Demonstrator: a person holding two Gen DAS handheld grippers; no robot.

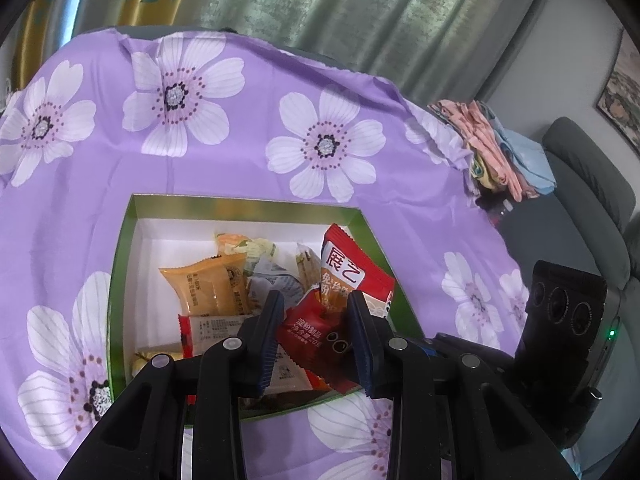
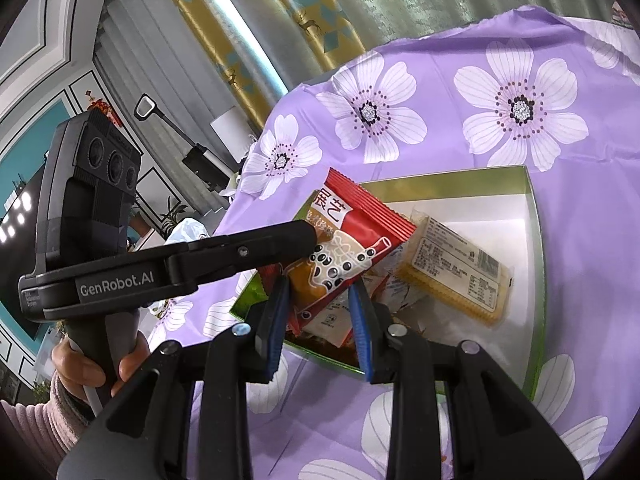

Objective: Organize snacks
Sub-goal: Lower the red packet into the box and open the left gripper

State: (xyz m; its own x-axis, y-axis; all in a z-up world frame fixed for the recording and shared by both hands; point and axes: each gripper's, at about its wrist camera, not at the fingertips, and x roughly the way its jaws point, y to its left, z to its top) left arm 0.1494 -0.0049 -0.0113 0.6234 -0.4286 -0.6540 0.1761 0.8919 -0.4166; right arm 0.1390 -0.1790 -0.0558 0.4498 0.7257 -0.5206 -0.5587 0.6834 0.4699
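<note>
Occlusion first: at far left of the right wrist view a hand (image 2: 96,364) and a pink sleeve (image 2: 36,420) are cut off by the frame edge, and only the side of the left gripper (image 2: 310,240) shows, so its jaw gap cannot be read there. In the left wrist view the near wall of the box (image 1: 248,204) and the packs lying lowest in it are hidden behind the black fingers (image 1: 276,328). The box is green-rimmed with a white inside and sits on a purple flowered cloth (image 1: 240,152). It holds an orange pack (image 1: 208,284) at left, crumpled pale wrappers at centre whose print is too small to read, and a white-and-red pack beneath. The red packet (image 1: 344,264) stands tilted above the right half of the box, clear of its floor. The left gripper is closed on it, and the packet rises between the two pads. The right gripper (image 2: 318,316) is also clamped on the packet's lower end, with both blue pads against its edges. At far right, folded fabric (image 1: 492,148) lies at the cloth's edge, and a grey sofa (image 1: 592,184) is partly cut off.
</note>
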